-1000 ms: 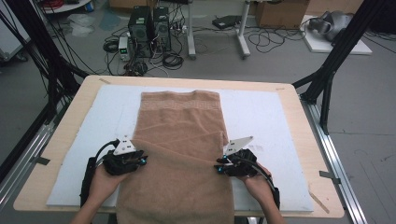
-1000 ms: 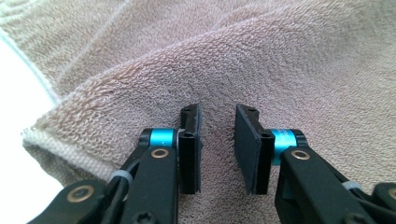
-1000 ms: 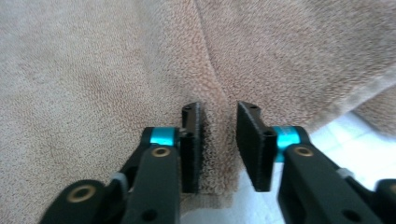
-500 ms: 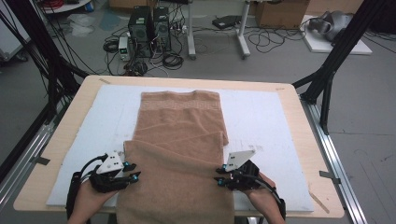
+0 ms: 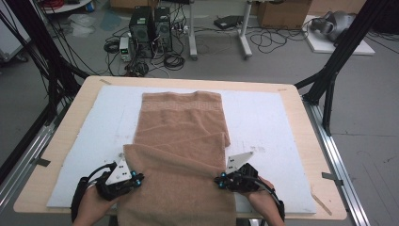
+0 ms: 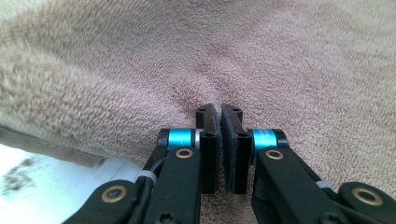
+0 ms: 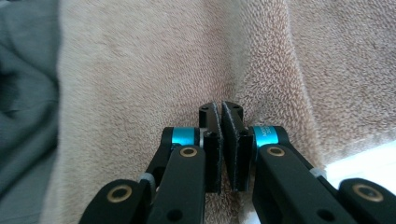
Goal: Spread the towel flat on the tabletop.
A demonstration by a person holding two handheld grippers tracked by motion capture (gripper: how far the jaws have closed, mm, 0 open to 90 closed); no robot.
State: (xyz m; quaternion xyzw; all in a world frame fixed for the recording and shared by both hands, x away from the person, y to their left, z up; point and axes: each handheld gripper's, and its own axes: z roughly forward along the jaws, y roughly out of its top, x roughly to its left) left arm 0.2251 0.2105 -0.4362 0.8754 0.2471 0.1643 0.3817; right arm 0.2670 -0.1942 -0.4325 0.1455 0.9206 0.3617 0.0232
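- The brown towel (image 5: 181, 155) lies lengthwise down the middle of the white mat (image 5: 277, 122), far edge flat and square, near end hanging off the front edge of the surface (image 5: 301, 92).
- A fold runs across the towel on the near half: an upper layer sits on the flat part, its edge slanting from the left side up toward the right side.
- Left tongs (image 5: 136, 179) are at the towel's left edge, just below that fold line, held in the person's left hand (image 5: 91, 207).
- In the left gripper view the left tongs (image 6: 220, 119) have just been closing and now stand all but together, tips buried in the pile with the terry puckered around them; a pinch of cloth looks caught between the pads.
- Right tongs (image 5: 220, 181) are at the towel's right edge, level with the left pair, in the right hand (image 5: 261, 200).
- In the right gripper view the right tongs (image 7: 221, 116) have likewise just been closing and are nearly together, set on a raised ridge of towel (image 7: 261, 84) that runs up away from the tips.
- Each gripper carries its grey three-cornered plate, with black cable looping back over the wrist.
- Beyond the surface: grey floor, computer towers (image 5: 150, 26) and a tangle of cables (image 5: 174, 59).
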